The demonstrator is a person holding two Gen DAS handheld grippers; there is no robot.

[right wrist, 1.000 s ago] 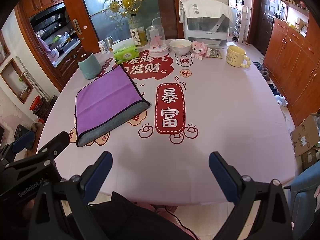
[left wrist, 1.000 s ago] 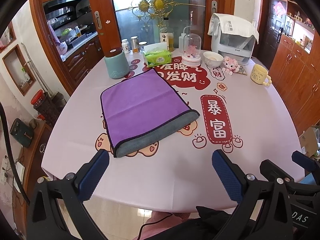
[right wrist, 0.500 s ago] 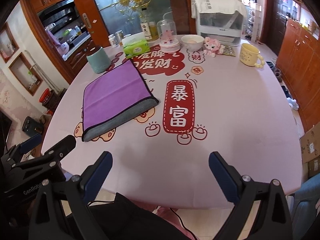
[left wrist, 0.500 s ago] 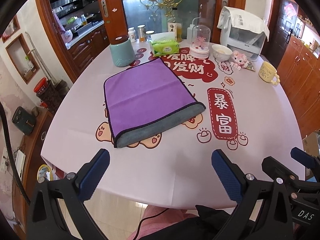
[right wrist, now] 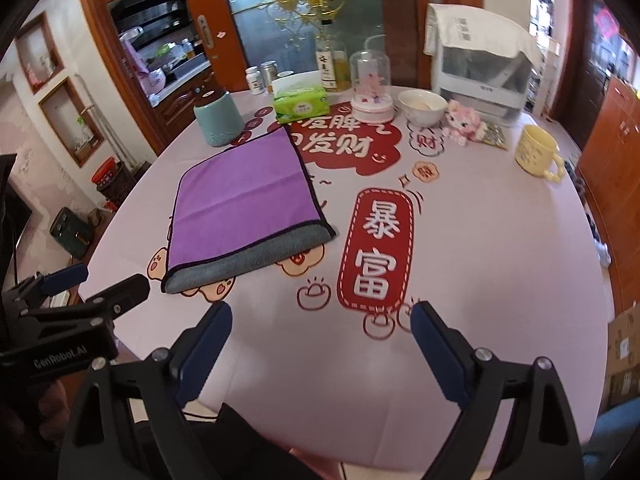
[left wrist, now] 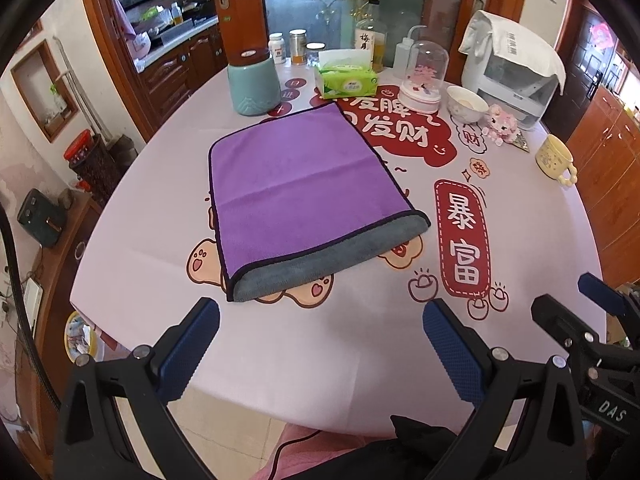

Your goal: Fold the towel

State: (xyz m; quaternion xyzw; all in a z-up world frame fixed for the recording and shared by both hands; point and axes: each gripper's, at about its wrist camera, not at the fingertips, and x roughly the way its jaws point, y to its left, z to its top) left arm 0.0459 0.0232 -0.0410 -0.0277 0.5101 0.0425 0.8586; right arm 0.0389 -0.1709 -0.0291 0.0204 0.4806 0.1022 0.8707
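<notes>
Item: purple-and-grey towel [left wrist: 304,196], folded once, flat on the table [left wrist: 320,352], ahead-left of my empty, wide-open left gripper [left wrist: 320,332] and right gripper [right wrist: 320,332]. I'd pinch both near grey corners together, folding evenly.

Purple towel [left wrist: 304,184] with grey underside, black edging.

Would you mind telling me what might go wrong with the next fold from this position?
1. The purple towel with grey underside lies close to the teal ceramic jar; a fold towards it might nudge it.
2. The top layer already sits short of the grey edge, so another fold may compound the misalignment.
3. Both open hand-held grippers might pinch the pink tablecloth too.
</notes>
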